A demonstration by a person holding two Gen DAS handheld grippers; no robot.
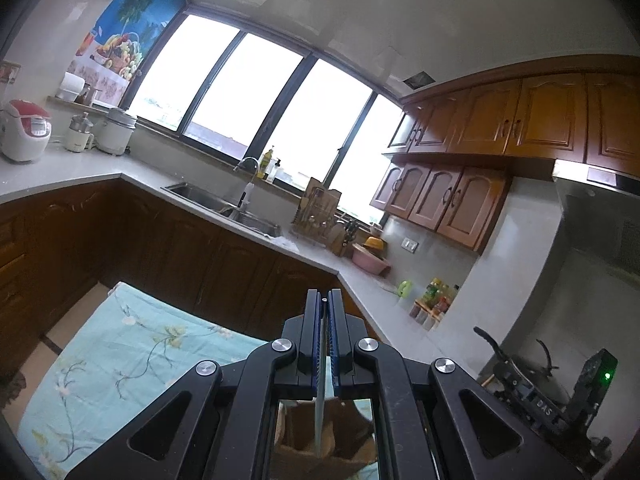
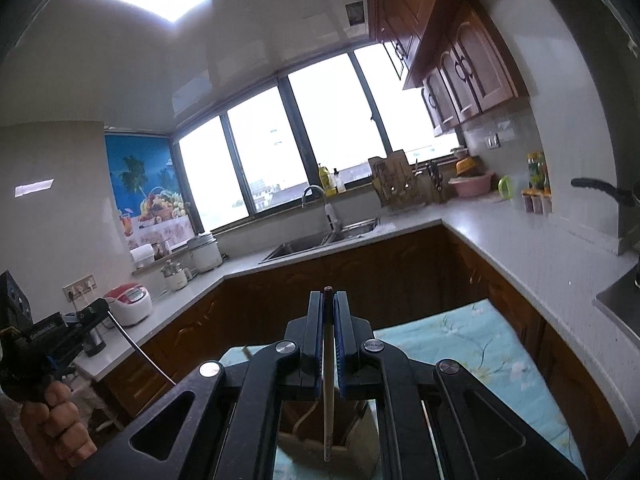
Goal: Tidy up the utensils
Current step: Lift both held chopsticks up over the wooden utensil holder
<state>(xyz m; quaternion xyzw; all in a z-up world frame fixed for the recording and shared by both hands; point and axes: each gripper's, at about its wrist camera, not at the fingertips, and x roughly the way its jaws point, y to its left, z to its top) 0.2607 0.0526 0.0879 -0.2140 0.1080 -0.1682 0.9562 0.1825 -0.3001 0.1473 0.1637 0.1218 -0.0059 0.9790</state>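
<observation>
My left gripper (image 1: 324, 300) is shut on a thin pale utensil (image 1: 320, 408) that hangs down between the fingers into a brown holder box (image 1: 304, 432) seen below. My right gripper (image 2: 328, 296) is shut on a pale chopstick with a dark tip (image 2: 328, 392), which also hangs down over the wooden holder box (image 2: 340, 436). In the right wrist view the left gripper (image 2: 94, 312) shows at the far left, held in a hand, with a thin metal rod (image 2: 140, 352) slanting down from it. Both grippers are raised and point across the kitchen.
A light blue floral cloth (image 1: 120, 352) covers the table under the box. Brown cabinets and a grey L-shaped counter (image 2: 520, 240) ring the room, with a sink (image 2: 312, 242), rice cookers (image 1: 24, 128), a knife block, a pink bowl (image 1: 370, 258) and spice jars.
</observation>
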